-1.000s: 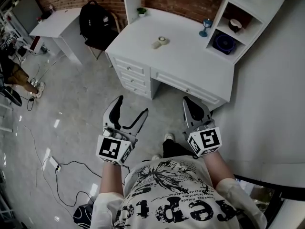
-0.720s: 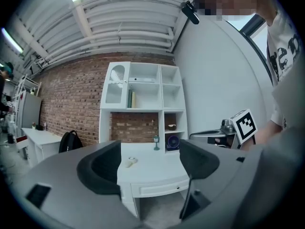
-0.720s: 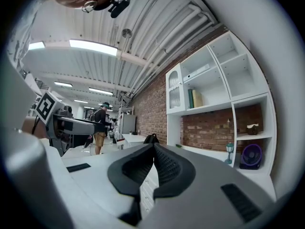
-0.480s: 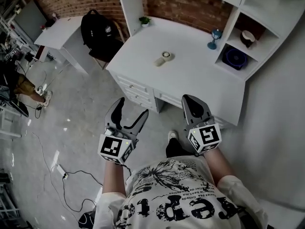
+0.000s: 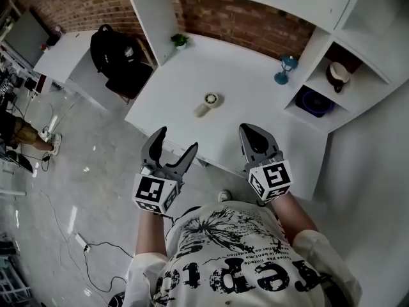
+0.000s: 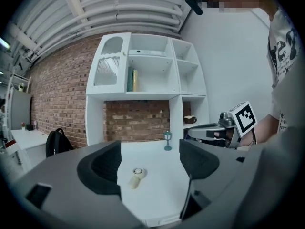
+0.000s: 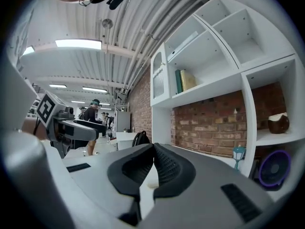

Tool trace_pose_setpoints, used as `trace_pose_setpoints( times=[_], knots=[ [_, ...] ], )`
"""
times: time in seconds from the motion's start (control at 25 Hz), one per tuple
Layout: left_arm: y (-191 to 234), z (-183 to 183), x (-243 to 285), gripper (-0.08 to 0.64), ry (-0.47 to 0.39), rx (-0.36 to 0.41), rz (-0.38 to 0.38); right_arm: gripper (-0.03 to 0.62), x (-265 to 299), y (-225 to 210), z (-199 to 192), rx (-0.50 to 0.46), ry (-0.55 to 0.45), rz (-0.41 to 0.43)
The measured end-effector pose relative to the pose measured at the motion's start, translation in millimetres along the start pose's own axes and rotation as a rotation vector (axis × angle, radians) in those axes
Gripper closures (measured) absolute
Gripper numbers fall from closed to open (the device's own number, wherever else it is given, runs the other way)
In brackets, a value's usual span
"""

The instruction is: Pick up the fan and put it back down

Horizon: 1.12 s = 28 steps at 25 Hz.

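Note:
A small cream hand-held fan (image 5: 206,103) lies flat on the white desk (image 5: 243,75), round head toward the wall; the left gripper view shows the fan (image 6: 137,175) between the jaws, well ahead. My left gripper (image 5: 175,144) hovers open over the desk's front edge, short of the fan and empty. To its right, my right gripper (image 5: 254,135) is shut with nothing in it, also above the desk's front part. In the right gripper view the jaws (image 7: 153,162) meet at their tips.
A teal goblet-shaped lamp (image 5: 283,68) stands by the white shelf unit (image 5: 332,50), which holds a bowl (image 5: 337,73) and a dark blue round object (image 5: 314,102). A small plant (image 5: 178,40) sits at the back left. A black backpack (image 5: 112,50) rests on a chair left of the desk.
The view has moved forward toward the desk: both grippers, earlier over the floor in front of the drawers, now hang above the desk's front edge. Their jaws have not changed.

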<state>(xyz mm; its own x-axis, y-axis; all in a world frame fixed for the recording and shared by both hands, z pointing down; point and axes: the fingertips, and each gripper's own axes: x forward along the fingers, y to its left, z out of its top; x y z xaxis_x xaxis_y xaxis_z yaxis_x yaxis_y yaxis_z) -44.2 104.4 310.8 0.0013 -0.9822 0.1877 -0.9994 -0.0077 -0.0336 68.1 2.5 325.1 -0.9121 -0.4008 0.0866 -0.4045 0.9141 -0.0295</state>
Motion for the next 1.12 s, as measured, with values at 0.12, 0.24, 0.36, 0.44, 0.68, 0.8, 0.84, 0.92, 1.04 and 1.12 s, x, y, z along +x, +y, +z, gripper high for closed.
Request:
trace_pose_setpoints(
  times=[0.12,0.24,0.36,0.44,0.68,0.8,0.84,0.92,1.04,1.12],
  knots=[
    [11.1,-5.4,31.8,0.193,0.044,0.007,-0.042,0.577,22.1,-19.0,-2.0,-0.008,0.019,-0.025],
    [24.8,-18.2,62.4,0.192,0.088,0.018,-0.084,0.578,40.7,-31.4,-14.2,-0.014,0.052,-0.059],
    [42.5,-35.0,95.7,0.192,0.128,0.021,-0.141,0.577,61.4,-42.5,-29.6,-0.009,0.089,-0.109],
    [56.0,-45.3,116.9,0.193,0.155,0.014,-0.187,0.577,75.9,-48.7,-35.5,0.000,0.107,-0.152],
    [83.4,-89.6,181.1,0.193,0.290,0.029,-0.338,0.577,117.9,-69.2,-58.6,0.043,0.149,-0.300],
    [97.0,-116.0,217.2,0.192,0.345,0.040,-0.379,0.577,140.7,-85.4,-76.9,0.035,0.169,-0.351],
    [100.3,-124.8,227.5,0.193,0.365,0.042,-0.393,0.577,145.6,-90.1,-83.0,0.039,0.176,-0.372],
    [103.6,-142.4,244.3,0.192,0.406,0.045,-0.425,0.577,150.0,-96.4,-94.5,0.070,0.187,-0.422],
    [104.6,-171.2,270.6,0.192,0.474,0.051,-0.452,0.577,156.5,-104.9,-110.0,0.109,0.189,-0.477],
    [102.6,-193.7,287.6,0.192,0.534,0.058,-0.461,0.577,160.5,-110.0,-120.1,0.118,0.197,-0.505]
  ],
)
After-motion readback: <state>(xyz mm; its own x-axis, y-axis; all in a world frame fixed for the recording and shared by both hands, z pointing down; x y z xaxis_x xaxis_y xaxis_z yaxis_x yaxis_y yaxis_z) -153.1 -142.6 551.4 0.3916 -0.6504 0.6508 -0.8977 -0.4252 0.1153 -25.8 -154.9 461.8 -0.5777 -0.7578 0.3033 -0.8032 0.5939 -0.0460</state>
